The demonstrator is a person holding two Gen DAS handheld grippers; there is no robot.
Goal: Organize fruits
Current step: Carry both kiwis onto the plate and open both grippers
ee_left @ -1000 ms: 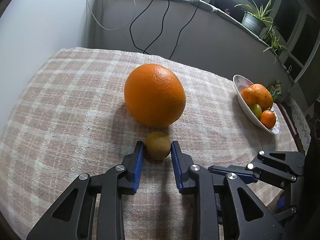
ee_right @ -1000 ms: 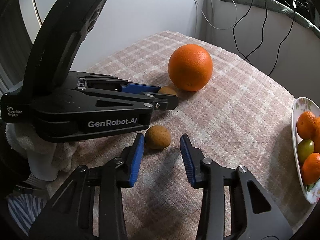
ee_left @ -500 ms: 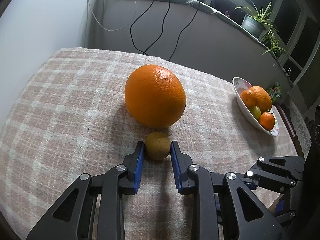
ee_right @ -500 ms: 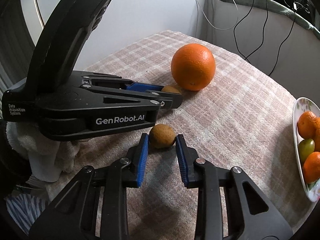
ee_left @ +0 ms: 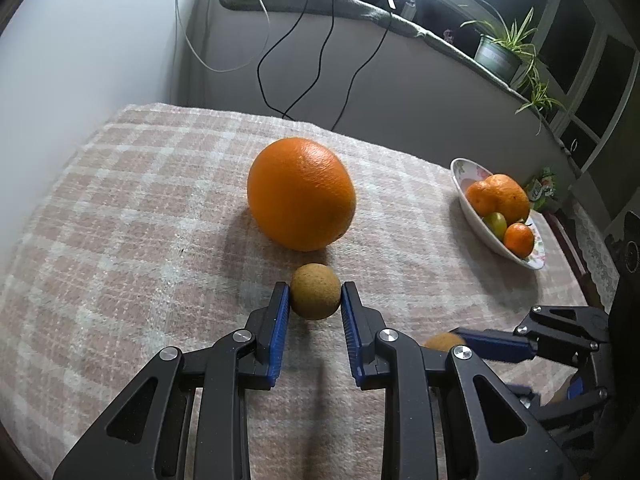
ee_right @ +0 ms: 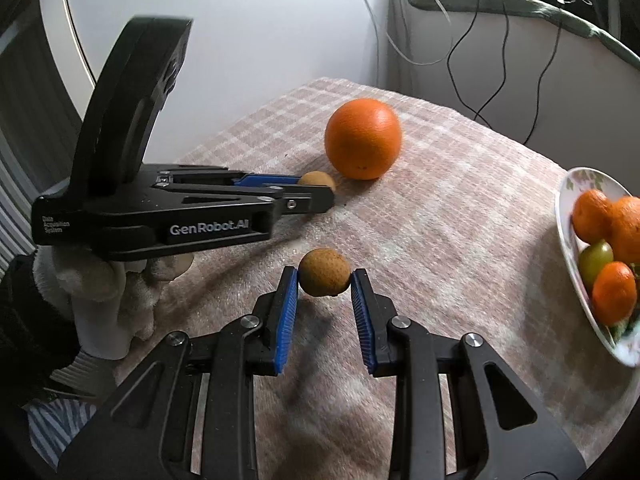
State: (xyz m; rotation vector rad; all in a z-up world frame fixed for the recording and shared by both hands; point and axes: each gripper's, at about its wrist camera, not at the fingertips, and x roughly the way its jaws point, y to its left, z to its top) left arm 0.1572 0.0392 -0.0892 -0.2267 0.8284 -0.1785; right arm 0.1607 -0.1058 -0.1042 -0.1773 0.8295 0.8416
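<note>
My left gripper (ee_left: 315, 294) is shut on a small brown round fruit (ee_left: 315, 298) that rests on the checked cloth, just in front of a big orange (ee_left: 301, 199). My right gripper (ee_right: 325, 276) is shut on a second small brown fruit (ee_right: 325, 270), held slightly above the cloth. In the right wrist view the left gripper (ee_right: 326, 196) lies at the left with its fruit (ee_right: 316, 179) beside the big orange (ee_right: 363, 139). In the left wrist view the right gripper (ee_left: 460, 342) shows at the lower right.
A white floral bowl (ee_left: 460, 170) at the cloth's right edge holds oranges and a green fruit; the right wrist view shows the bowl (ee_right: 570, 184) too. Cables (ee_left: 276, 60) hang down the back wall. A potted plant (ee_left: 500, 56) stands on the ledge. A gloved hand (ee_right: 100, 292) grips the left gripper.
My right gripper closed on the second brown fruit, lifted it off the cloth and carried it a little rightward. The left gripper stayed shut on its fruit in place.
</note>
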